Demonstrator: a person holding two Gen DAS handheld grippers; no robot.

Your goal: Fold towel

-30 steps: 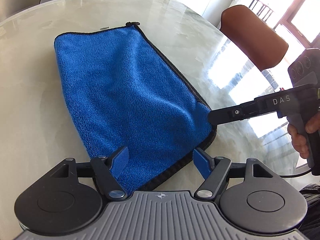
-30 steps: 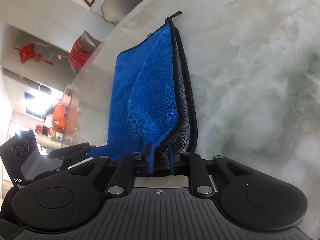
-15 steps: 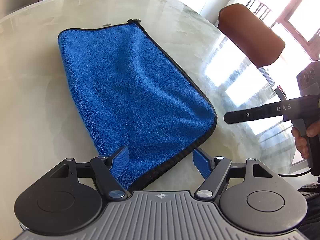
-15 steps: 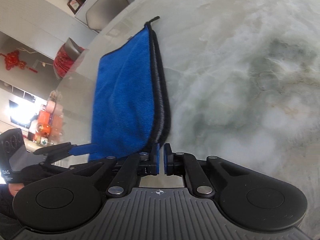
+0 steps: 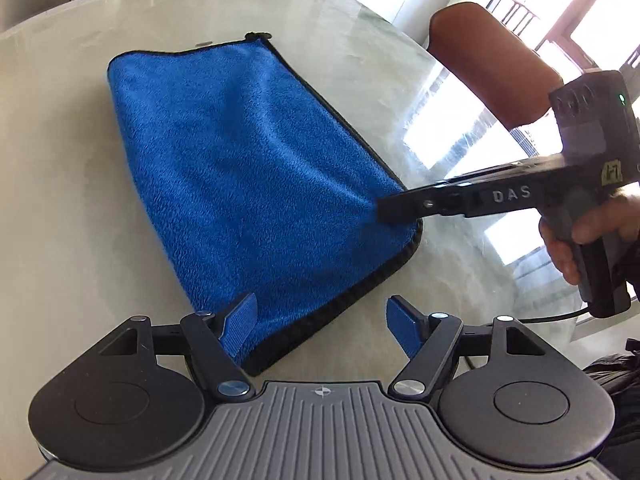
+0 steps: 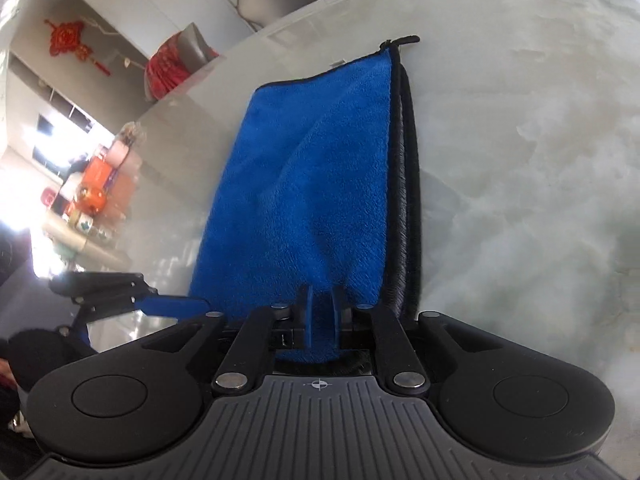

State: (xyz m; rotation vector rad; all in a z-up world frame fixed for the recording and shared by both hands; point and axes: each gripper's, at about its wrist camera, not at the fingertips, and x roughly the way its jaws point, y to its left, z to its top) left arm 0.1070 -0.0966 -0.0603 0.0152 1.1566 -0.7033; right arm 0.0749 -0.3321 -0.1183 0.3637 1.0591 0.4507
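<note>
Brought the right gripper (image 5: 380, 212) back in from the bare table (image 5: 60, 160) onto the towel (image 5: 248, 168), to the right long edge close to the near right corner; half a second earlier hung clear of the cloth. Left the towel itself and the left gripper (image 5: 320, 320) about where they had been.

Found the towel flat on the table, already doubled, with two black-bound edges stacked along its right side. Ran lengthwise away from both grippers, from the near short edge up to the far edge with the small black loop (image 5: 256, 35).

Held the right jaws almost together, just easing apart, seemingly with a ridge of the blue top layer between the pads; saw creases fanning out from that spot in both views. Could not tell for certain how many layers sat in the pinch.

Kept the left jaws wide apart and empty at the near short edge: left pad (image 5: 240, 328) over the near left corner, right pad (image 5: 404, 332) over bare table beside the hem.

Judged the next fold as a lift of the near short edge towards the far one. Had each gripper nearest its own near corner, so needed a bite by the left to match the right.

Saw nothing on the table in the way. Noted a brown chair back (image 5: 492, 68) beyond the far rim, well apart, and the hand (image 5: 580, 240) on the right handle.
</note>
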